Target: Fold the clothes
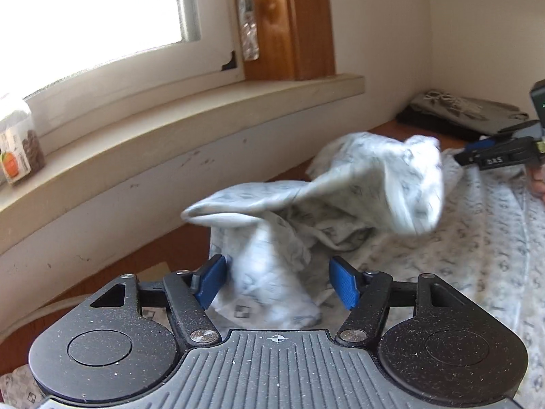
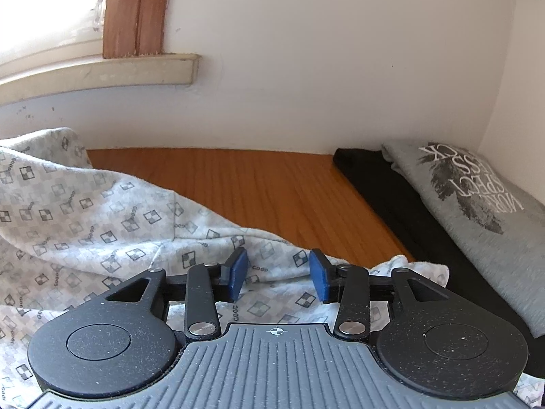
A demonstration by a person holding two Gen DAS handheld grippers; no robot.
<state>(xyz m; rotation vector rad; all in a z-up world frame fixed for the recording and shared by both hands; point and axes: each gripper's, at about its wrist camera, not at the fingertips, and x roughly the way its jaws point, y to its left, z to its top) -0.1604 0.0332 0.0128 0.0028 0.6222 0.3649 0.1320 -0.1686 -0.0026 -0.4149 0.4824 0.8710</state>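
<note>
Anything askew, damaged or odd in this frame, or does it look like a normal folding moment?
Mostly normal. The patterned garment is bunched, with one blurred flap in the air between the open left gripper and right gripper, neither gripping it. The wall under the windowsill is scuffed. The folded grey shirt lies neat.

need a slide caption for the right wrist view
Open right tongs over a patterned white garment on a wooden table, folded grey shirt alongside.

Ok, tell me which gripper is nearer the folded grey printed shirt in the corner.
Right. The right gripper hovers open over the patterned garment, with the grey printed shirt close to its right. The left gripper is farther back, across the garment.
</note>
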